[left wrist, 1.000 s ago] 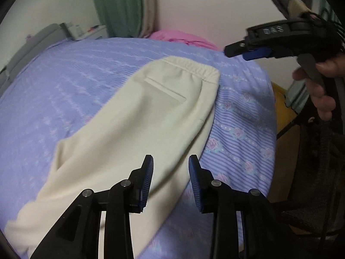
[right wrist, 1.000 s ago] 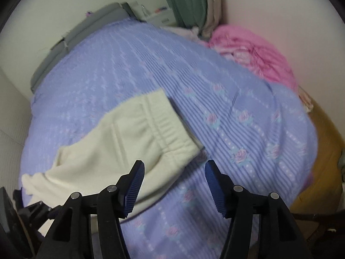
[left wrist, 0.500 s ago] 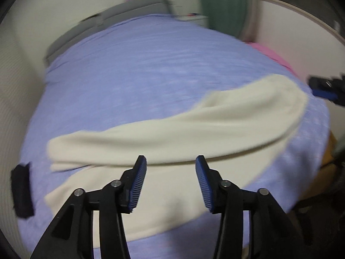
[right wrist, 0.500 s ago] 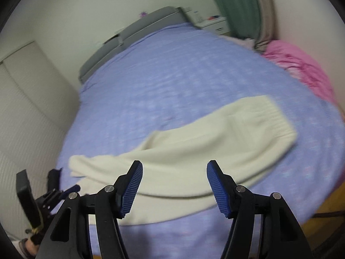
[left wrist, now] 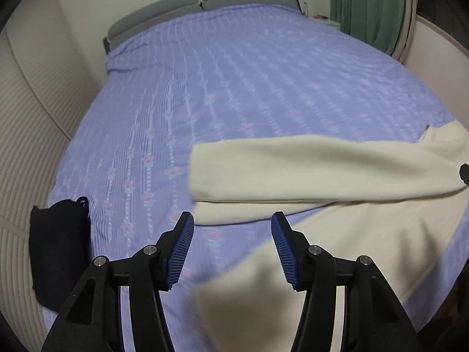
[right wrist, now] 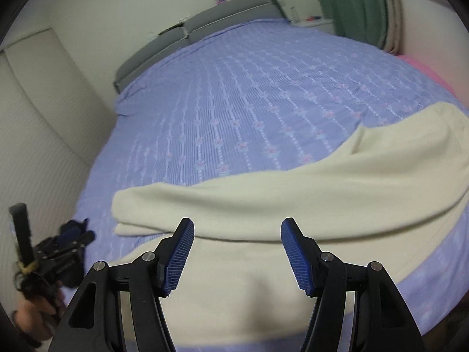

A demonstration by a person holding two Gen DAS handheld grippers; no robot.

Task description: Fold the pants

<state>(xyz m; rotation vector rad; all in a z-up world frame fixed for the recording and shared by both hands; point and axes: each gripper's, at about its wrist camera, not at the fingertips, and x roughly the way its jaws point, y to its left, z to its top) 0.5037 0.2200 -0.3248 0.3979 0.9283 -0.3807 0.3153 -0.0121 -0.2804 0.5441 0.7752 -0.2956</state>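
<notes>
The bed point(left wrist: 263, 82), under a purple spread, fills both views. The cream pants point(right wrist: 293, 199) lie across its near edge, legs running from 3 toward 9 o'clock. A black cloth point(left wrist: 58, 249) sits at 8 o'clock. The left gripper point(left wrist: 232, 248) is opening, nothing between its pads. The right gripper point(right wrist: 237, 256) hangs released over the pants.

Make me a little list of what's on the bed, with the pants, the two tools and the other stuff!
pants: cream pants, lying across the near end of the bed, one leg laid over the other
bed cover: purple bedspread with little flowers
left tool: left tool, jaws opening, nothing between them
right tool: right tool, open, above the pants, holding nothing
dark thing: black cloth at the bed's left edge
headboard: grey headboard
curtain: green curtain
</notes>
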